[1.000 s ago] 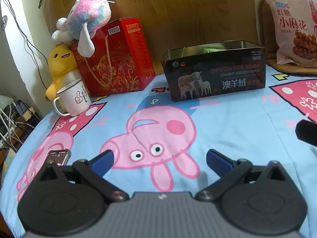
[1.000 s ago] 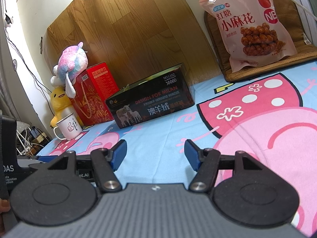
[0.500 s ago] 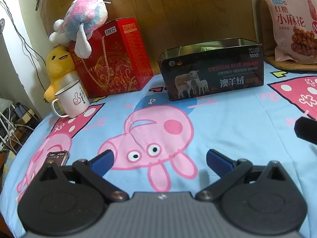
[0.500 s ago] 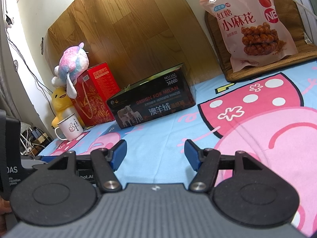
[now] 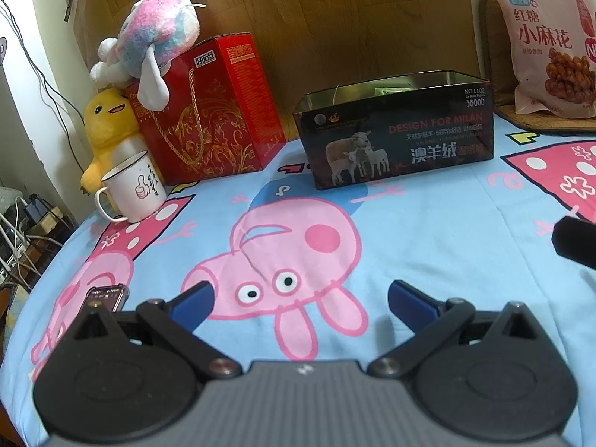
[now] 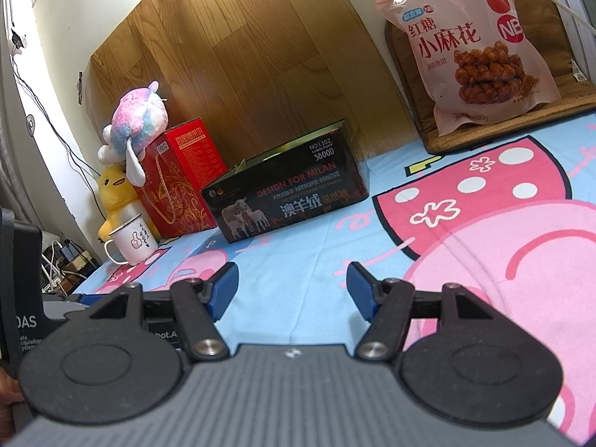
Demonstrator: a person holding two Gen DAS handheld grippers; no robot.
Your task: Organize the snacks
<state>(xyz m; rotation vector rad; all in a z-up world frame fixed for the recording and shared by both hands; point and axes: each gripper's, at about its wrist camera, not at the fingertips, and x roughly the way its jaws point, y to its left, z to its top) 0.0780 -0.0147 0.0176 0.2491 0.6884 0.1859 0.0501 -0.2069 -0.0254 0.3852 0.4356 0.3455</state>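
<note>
The cartoon-pig bedsheet (image 5: 428, 231) fills the ground, blue with big pink shapes, and the wooden board (image 6: 238, 67) leans against the wall behind everything. On the far right, the big pink snack bag (image 6: 473, 52) stands propped against a woven cushion, well apart from the rest. Centre back sits the open black tin box (image 5: 402, 141) with sheep on its side, something pale green just peeking over its rim. Left of it stands the red gift box (image 5: 212, 111), and a pastel plush (image 5: 149, 44) lies draped on top of that. A yellow duck plush (image 5: 104, 130) is tucked beside the red box, with a white enamel mug (image 5: 130, 190) right in front of it. Near the left edge, a phone (image 5: 106, 296) lies flat on the sheet. Both tools hover low over the sheet: left gripper (image 5: 298, 298) spread wide, holding nothing; right gripper (image 6: 292, 290) also wide apart, nothing between its blue pads.
</note>
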